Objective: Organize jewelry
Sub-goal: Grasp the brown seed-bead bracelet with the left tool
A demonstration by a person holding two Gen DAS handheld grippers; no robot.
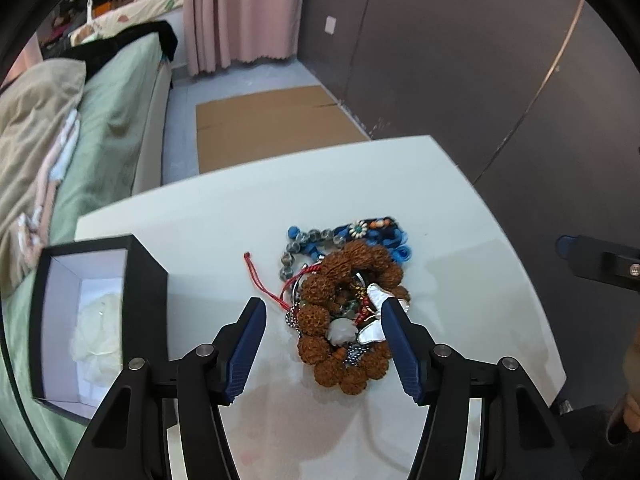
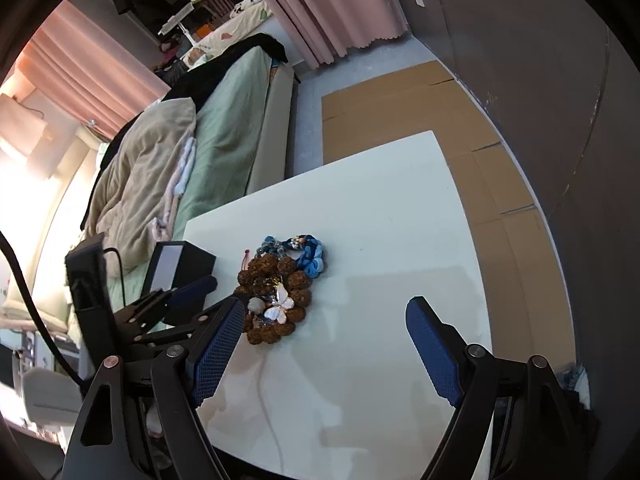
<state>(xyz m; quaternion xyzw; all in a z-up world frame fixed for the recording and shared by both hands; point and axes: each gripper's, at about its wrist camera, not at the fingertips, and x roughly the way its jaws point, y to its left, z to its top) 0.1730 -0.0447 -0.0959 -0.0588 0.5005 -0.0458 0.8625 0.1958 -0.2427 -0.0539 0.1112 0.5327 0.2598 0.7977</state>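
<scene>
Looking along the left gripper [image 1: 324,316], its blue-padded fingers [image 1: 246,344] stand apart at the bottom of the frame, with the jewelry pile [image 1: 344,312] lying between and just beyond them at centre on the white tabletop [image 1: 224,208]. A ring of large brown seed beads [image 1: 348,364] makes up most of the pile; a white butterfly pendant [image 1: 374,330] sits against the right finger, blue cord and glass beads [image 1: 320,240] lie at the far side, and a red string [image 1: 264,280] trails to the left. A black box [image 1: 148,280] with a white lining stands open at lower left, on the tabletop's edge. A green bed [image 1: 116,120] fills the left of the frame, pink curtains [image 1: 236,12] hang at the top, and flat cardboard [image 1: 272,124] lies on the floor beyond the tabletop. At the right edge the tip of the right gripper [image 1: 600,258] shows.

From the right wrist view, the right gripper [image 2: 326,320] hangs over bare tabletop [image 2: 400,220], its fingers [image 2: 432,352] wide apart and holding nothing. The jewelry pile [image 2: 276,292] lies left of centre, beside the left finger's tip. The left gripper [image 2: 196,286] reaches in from the left, partly in front of the black box [image 2: 188,260]. The bed [image 2: 224,128] and cardboard [image 2: 400,108] fill the upper frame.
</scene>
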